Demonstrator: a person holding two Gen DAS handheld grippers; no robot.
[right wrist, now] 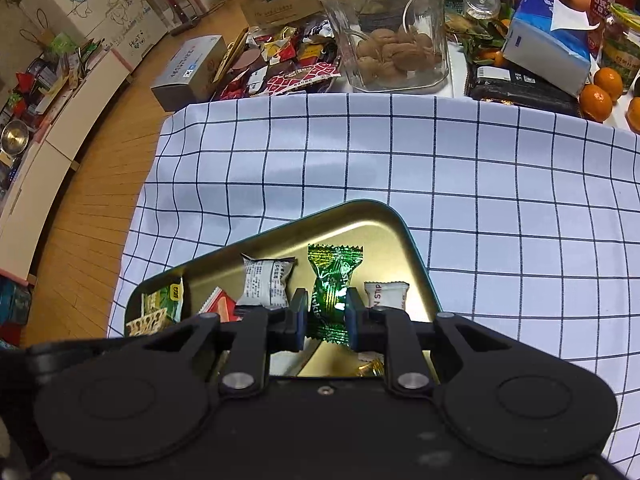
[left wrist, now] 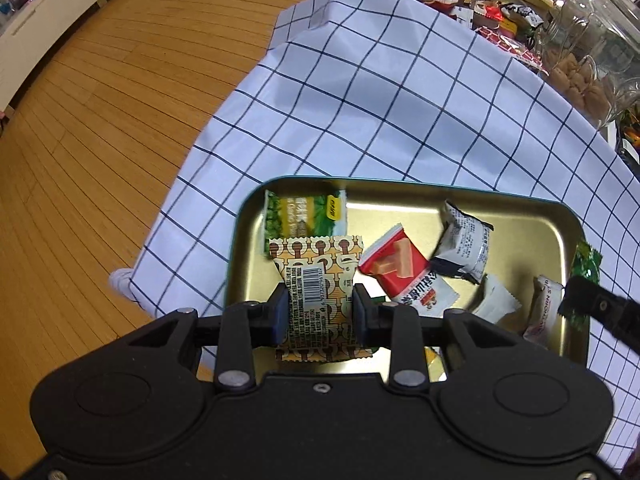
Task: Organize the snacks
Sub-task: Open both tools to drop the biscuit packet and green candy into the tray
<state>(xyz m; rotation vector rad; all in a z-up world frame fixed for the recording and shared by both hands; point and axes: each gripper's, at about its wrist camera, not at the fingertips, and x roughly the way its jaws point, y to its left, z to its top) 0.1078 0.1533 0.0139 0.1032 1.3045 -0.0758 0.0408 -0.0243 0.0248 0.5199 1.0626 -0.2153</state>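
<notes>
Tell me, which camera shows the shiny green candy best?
The right wrist view. There the green candy sits centre frame, pinched between the right tool's fingers above the gold tray, its foil print readable. The left wrist view shows only a green corner at the tray's right edge, behind the right tool.

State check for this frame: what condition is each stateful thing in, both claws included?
Left claw: shut on the tan patterned packet, above the tray.
Right claw: shut on the green foil candy.
Gold tray: on the checked cloth, holding several wrapped snacks.
Glass jar: upright, lidless, walnuts at the bottom.
Tissue pack: opened, one tissue sticking out.
</notes>
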